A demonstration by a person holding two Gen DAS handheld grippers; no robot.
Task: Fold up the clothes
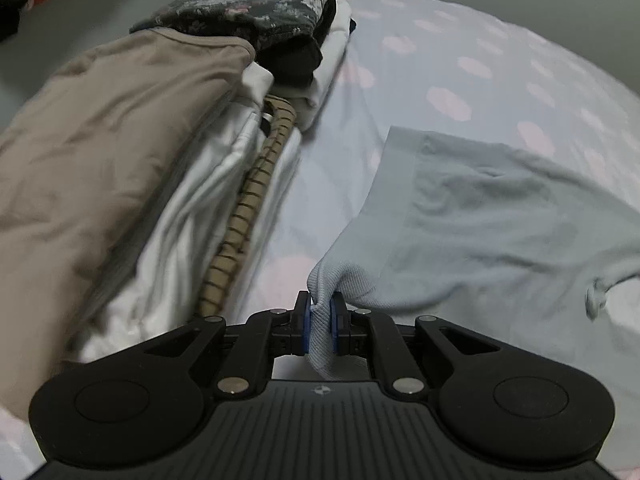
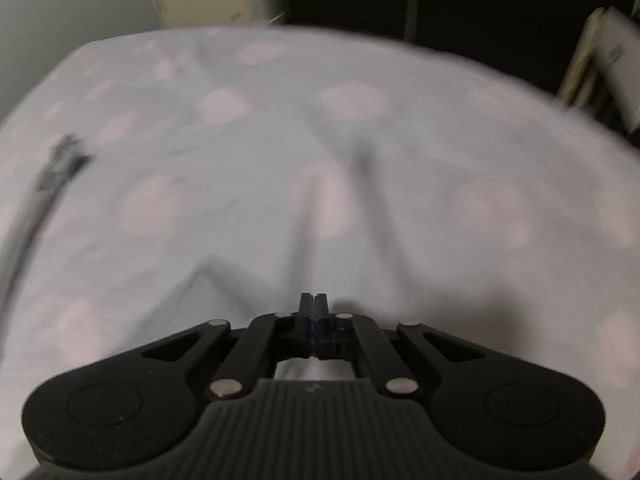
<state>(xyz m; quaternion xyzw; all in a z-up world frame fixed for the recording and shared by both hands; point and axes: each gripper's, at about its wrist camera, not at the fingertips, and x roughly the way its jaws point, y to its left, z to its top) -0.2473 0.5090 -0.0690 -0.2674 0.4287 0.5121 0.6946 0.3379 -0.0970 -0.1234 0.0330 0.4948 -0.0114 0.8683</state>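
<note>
A pale blue garment [image 1: 480, 216] lies spread on the dotted bedsheet [image 1: 460, 52] in the left wrist view. My left gripper [image 1: 320, 304] is shut on its ribbed hem at the near left corner, and the fabric bunches between the blue pads. In the right wrist view my right gripper [image 2: 314, 300] is shut with nothing seen between its fingers, low over the bedsheet [image 2: 320, 140]. A pale blue corner of cloth [image 2: 208, 292] lies just left of it. That view is blurred.
Left of the garment a stack of folded clothes holds a tan piece [image 1: 100, 152], white pieces [image 1: 208, 208] and a striped one [image 1: 248, 208]. A second stack, topped by dark floral fabric [image 1: 256, 4], sits behind. Dark furniture [image 2: 440, 0] stands past the bed's far edge.
</note>
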